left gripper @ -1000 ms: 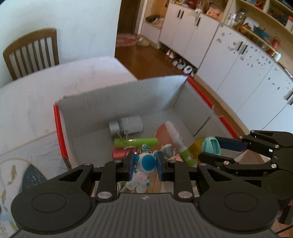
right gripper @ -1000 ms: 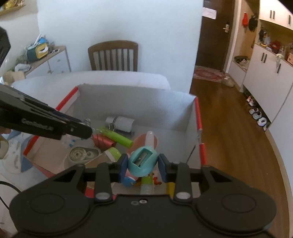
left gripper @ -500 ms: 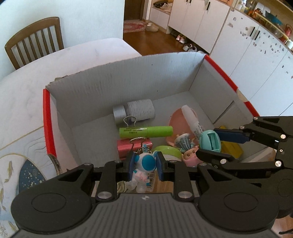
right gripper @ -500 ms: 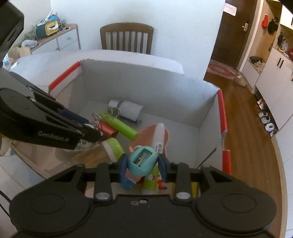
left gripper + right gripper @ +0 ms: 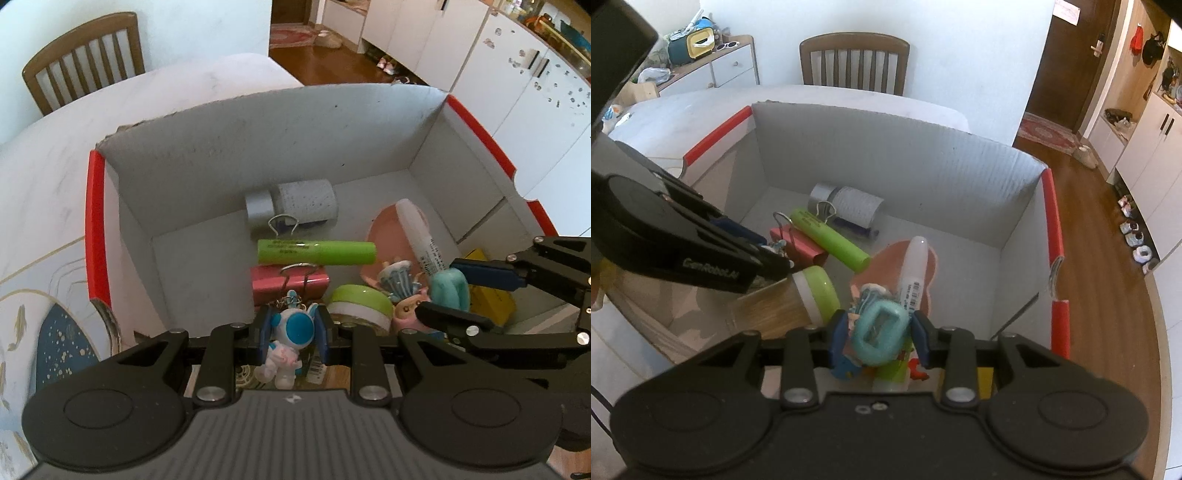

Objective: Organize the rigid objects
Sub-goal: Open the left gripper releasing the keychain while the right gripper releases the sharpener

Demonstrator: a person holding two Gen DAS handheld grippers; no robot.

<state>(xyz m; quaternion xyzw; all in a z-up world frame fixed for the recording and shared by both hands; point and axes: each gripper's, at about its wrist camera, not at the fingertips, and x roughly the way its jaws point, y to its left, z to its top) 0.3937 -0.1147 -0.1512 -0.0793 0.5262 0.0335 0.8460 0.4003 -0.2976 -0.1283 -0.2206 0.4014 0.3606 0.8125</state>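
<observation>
Grey corrugated box (image 5: 229, 147) with red-edged flaps on white surface (image 5: 55, 155). Left hand-held gripper (image 5: 293, 328) clamped on astronaut keychain figure (image 5: 290, 341) above box's near-left corner. Right hand-held gripper (image 5: 877, 332) above box's near side, jaws just eased wider, teal pencil sharpener (image 5: 881, 330) between pads. Box floor: green marker (image 5: 316, 252), pink binder clip (image 5: 290, 282), white glue tube (image 5: 912, 273).

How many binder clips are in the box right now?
2. A pink binder clip lies under the green tube. Another binder clip, body mostly hidden, sits beside the grey roll. More may be buried under the pile.
</observation>
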